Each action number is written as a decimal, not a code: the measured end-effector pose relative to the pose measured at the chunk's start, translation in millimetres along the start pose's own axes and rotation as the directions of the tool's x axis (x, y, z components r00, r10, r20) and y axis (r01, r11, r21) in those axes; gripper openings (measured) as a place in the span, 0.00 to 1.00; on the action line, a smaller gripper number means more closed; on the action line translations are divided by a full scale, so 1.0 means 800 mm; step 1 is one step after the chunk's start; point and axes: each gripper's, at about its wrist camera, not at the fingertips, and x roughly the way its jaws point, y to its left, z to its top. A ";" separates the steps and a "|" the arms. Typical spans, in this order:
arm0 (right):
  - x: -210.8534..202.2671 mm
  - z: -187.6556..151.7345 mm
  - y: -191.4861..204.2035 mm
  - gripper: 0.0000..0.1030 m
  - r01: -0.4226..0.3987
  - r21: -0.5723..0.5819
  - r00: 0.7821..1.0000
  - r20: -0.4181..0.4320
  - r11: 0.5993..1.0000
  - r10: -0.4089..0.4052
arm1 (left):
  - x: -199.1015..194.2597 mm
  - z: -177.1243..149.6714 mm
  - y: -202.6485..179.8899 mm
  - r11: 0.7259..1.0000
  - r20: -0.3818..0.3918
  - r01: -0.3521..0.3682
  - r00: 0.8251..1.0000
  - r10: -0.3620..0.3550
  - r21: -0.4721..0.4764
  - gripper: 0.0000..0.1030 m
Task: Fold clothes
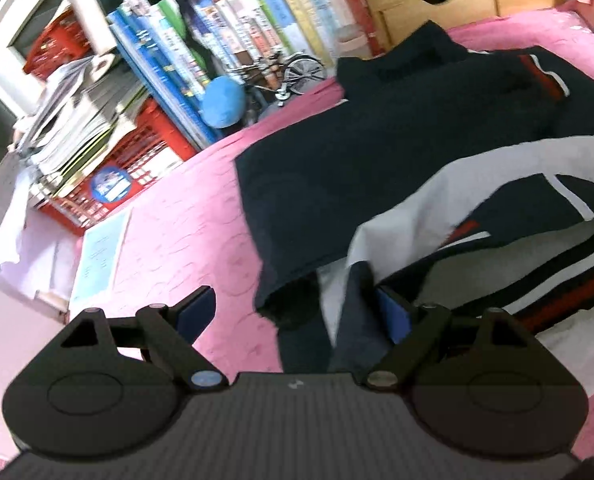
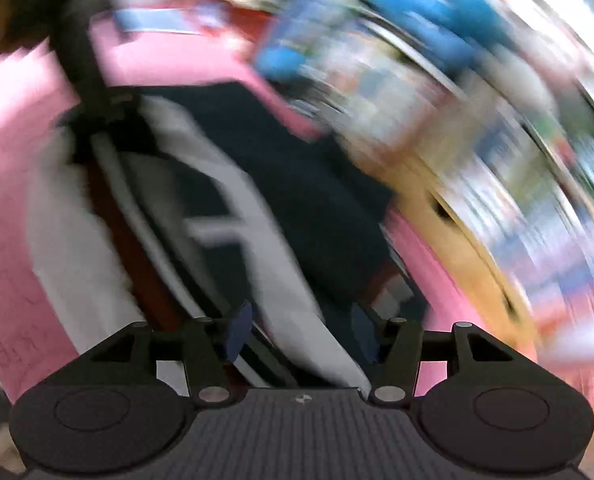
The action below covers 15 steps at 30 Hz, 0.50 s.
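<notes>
Jacket (image 1: 377, 152) navy-white | left tool (image 1: 293, 312) open | right tool (image 2: 301, 332) open | writing unreadable

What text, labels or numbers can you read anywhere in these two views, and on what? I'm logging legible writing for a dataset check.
None can be read for certain.
Book spines: printed titles, too blurred and small to read.
Round blue sticker on the red crate: print illegible.
Light blue sheet on the pink bedspread: lines of print, too small.
Dark jacket: stripes only, no lettering visible.
Right wrist view: motion blur hides any text.
</notes>
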 end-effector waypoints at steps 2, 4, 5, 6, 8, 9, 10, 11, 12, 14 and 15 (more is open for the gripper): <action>0.028 0.018 0.043 0.54 -0.044 -0.114 0.998 0.033 0.992 0.048 | -0.007 -0.002 0.004 1.000 0.006 0.002 1.000 -0.002 0.001 0.84; 0.054 0.028 0.069 0.47 -0.050 -0.174 0.998 0.039 0.983 0.058 | -0.015 -0.004 0.008 1.000 0.019 0.013 1.000 -0.013 0.006 0.84; 0.064 0.033 0.076 0.23 -0.049 -0.193 0.998 0.036 0.980 0.057 | -0.022 -0.006 0.010 0.999 0.038 0.033 0.999 -0.033 0.009 0.84; 0.067 0.036 0.074 0.08 -0.040 -0.172 0.998 0.032 0.984 0.046 | -0.029 -0.007 0.011 0.998 0.058 0.058 0.997 -0.058 0.012 0.84; 0.058 0.042 0.046 0.08 -0.033 -0.030 0.997 0.063 0.999 0.035 | -0.045 -0.011 0.013 0.993 0.100 0.118 0.988 -0.119 0.019 0.84; 0.053 0.044 0.033 0.08 -0.030 0.039 0.997 0.078 0.999 0.027 | -0.051 -0.011 0.011 0.989 0.117 0.145 0.982 -0.147 0.023 0.84; 0.045 0.043 0.020 0.08 -0.025 0.079 0.996 0.092 0.997 0.018 | -0.057 -0.010 0.007 0.985 0.134 0.169 0.976 -0.172 0.032 0.84; 0.036 0.043 0.007 0.08 -0.023 0.110 0.994 0.111 0.994 0.011 | -0.061 -0.008 -0.001 0.981 0.152 0.189 0.969 -0.195 0.049 0.84; 0.027 0.042 -0.005 0.08 -0.021 0.142 0.992 0.130 0.990 0.002 | -0.065 -0.005 -0.008 0.976 0.169 0.209 0.961 -0.218 0.066 0.84; 0.007 0.042 -0.026 0.08 -0.003 0.188 0.987 0.159 0.982 -0.028 | -0.068 0.001 -0.027 0.970 0.192 0.216 0.953 -0.235 0.113 0.84; -0.002 0.043 -0.036 0.08 -0.001 0.201 0.985 0.171 0.980 -0.034 | -0.067 0.004 -0.037 0.967 0.201 0.212 0.951 -0.237 0.140 0.84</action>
